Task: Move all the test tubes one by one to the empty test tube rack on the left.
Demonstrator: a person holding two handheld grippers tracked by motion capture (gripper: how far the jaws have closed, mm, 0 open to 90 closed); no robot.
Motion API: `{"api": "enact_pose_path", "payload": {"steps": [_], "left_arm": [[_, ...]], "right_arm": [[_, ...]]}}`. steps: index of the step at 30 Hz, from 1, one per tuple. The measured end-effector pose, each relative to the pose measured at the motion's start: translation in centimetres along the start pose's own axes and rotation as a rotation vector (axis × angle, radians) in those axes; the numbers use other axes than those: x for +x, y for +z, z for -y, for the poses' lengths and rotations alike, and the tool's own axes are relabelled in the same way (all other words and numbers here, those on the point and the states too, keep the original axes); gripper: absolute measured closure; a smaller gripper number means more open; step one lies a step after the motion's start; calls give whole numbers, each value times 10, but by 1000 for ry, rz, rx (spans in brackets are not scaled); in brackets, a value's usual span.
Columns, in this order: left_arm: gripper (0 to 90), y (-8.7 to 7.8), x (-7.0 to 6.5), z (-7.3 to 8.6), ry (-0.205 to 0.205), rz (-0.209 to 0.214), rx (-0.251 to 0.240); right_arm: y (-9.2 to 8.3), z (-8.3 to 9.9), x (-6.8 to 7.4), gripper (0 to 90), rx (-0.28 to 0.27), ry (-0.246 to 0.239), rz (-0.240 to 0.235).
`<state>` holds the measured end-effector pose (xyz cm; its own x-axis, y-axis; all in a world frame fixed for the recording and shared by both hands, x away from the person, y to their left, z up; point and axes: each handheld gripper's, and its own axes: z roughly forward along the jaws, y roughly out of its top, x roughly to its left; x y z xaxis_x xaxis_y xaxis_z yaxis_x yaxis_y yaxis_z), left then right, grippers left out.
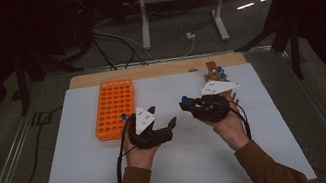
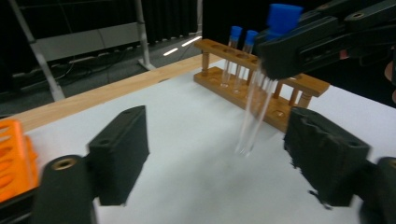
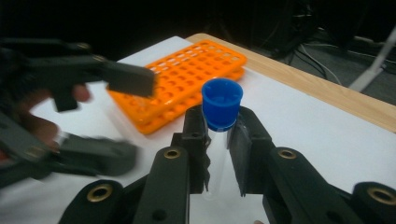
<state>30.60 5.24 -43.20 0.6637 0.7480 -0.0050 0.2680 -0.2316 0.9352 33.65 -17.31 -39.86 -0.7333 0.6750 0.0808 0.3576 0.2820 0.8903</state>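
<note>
Right hand-held gripper (image 3: 218, 154) clamps 1 blue-capped test tube (image 3: 219, 140) just below cap, above desk (image 1: 189, 168). Left hand-held gripper (image 2: 215, 154) open, empty. Tube looks light, slick, fragile: grip mid-barrel, gently.

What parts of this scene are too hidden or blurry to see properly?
- Test tube: in the right gripper view, its lower end is hidden between the right gripper's jaws.
- Left gripper: smeared by motion in the right gripper view, so its outline is unclear.
- Orange rack: cut off by the left edge in the left gripper view.
- Wooden rack: in the high view, partly behind the right gripper; its tubes are too small to count.
</note>
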Motion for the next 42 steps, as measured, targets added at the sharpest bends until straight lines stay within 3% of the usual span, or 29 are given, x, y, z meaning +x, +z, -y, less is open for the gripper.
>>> {"api": "enact_pose_path", "payload": {"steps": [3, 14, 20, 28, 35, 38, 42], "left_arm": [[360, 6, -5, -1, 22, 2, 4], [677, 10, -6, 0, 25, 63, 4], [764, 10, -7, 0, 38, 86, 9], [783, 10, -7, 1, 49, 95, 9], [783, 9, 2, 2, 17, 59, 20], [783, 7, 6, 3, 4, 47, 22], [783, 2, 12, 5, -6, 34, 21]], "right_arm": [[3, -3, 8, 770, 2, -11, -19], [6, -7, 20, 770, 6, -26, -60], [7, -6, 20, 770, 7, -25, -68], [6, -6, 18, 756, 16, -21, -84], [1, -4, 12, 522, 1, -7, -126], [-2, -3, 8, 412, -8, 9, -117], [-5, 0, 4, 221, 1, -1, -68]]}}
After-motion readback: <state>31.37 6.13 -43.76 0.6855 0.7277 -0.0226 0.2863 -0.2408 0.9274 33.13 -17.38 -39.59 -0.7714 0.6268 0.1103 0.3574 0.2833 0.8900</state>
